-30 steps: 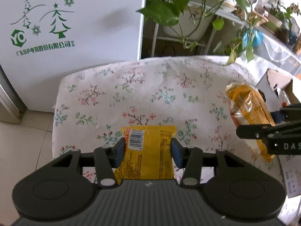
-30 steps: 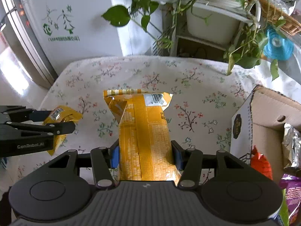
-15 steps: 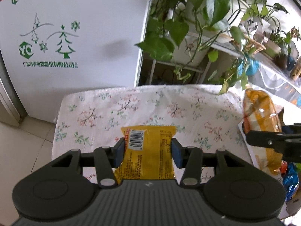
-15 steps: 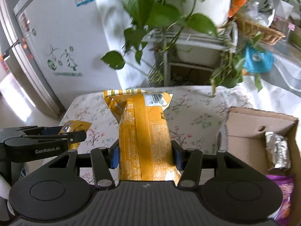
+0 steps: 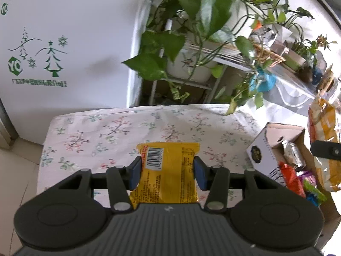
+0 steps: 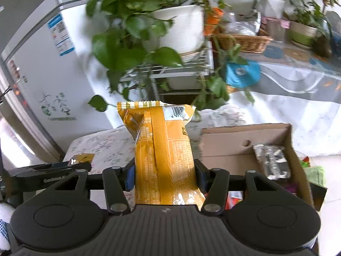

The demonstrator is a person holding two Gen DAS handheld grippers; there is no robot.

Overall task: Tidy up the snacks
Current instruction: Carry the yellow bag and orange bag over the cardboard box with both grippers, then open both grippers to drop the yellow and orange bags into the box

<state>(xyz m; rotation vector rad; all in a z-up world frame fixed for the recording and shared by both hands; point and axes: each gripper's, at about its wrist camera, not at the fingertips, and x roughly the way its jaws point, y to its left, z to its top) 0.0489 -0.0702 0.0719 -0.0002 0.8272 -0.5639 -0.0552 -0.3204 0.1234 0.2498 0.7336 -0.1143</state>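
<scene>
My left gripper (image 5: 167, 171) is shut on a small yellow snack packet (image 5: 168, 170) with a barcode, held above the floral tablecloth (image 5: 119, 132). In the right wrist view my right gripper (image 6: 165, 176) is shut on a tall orange snack bag (image 6: 164, 149), held upright above the table edge, left of the cardboard box (image 6: 245, 132). That box holds a silver foil packet (image 6: 271, 162) and other snacks. The left gripper's finger (image 6: 49, 168) and its yellow packet (image 6: 82, 157) show low at the left. The orange bag (image 5: 322, 136) also appears at the right edge of the left wrist view, over the box (image 5: 262, 149).
A white fridge (image 5: 64, 42) with green tree print stands behind the table at the left. Potted trailing plants (image 5: 202, 21) on a white rack hang over the far edge. A wicker basket (image 6: 243, 40) and more pots sit on a side table at the right.
Both grippers have risen with their packets, so the table looks farther away. The right gripper with the orange bag has moved right, toward the cardboard box, and more of the box interior shows.
</scene>
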